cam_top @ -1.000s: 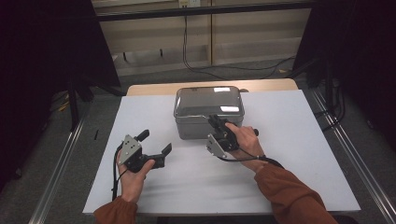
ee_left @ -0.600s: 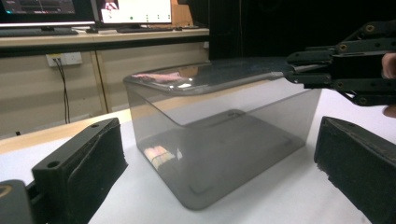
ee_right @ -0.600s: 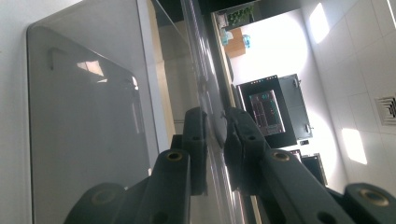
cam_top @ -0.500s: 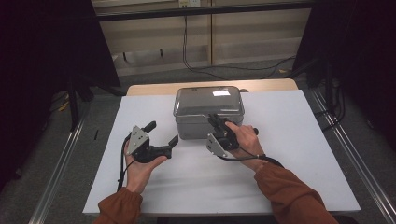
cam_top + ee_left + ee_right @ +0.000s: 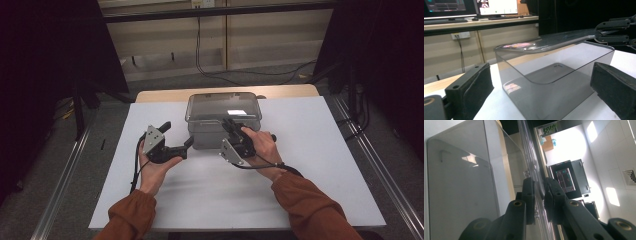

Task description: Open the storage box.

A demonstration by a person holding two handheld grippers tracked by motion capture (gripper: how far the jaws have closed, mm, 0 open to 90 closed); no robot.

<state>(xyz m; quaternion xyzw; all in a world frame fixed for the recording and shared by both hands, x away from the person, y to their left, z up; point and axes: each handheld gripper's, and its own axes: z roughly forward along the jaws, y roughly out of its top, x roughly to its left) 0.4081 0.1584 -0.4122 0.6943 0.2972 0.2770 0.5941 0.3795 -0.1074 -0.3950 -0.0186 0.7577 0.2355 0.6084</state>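
Observation:
A clear grey plastic box point(image 5: 210, 134) with a lid point(image 5: 223, 105) stands at the back middle of the white table top point(image 5: 310, 165). My right gripper point(image 5: 228, 123) is at the box's front edge, shut on the rim of the lid point(image 5: 529, 150); in the right gripper view point(image 5: 539, 192) both pads press on that thin edge. The lid's near side looks slightly raised off the box point(image 5: 554, 75). My left gripper point(image 5: 177, 133) hangs open just left of the box, apart from it. In the left gripper view point(image 5: 541, 80) the box corner lies between its wide jaws, farther off.
Beyond the table run a wooden strip point(image 5: 160, 95), a pale wall and hanging cables point(image 5: 199, 45). Metal rails point(image 5: 65, 175) flank the table on both sides. Bare white surface lies in front of the box and to its right.
My left gripper has moved to the right and a little forward, closer to the box's left side. The right gripper has kept its place on the lid edge.

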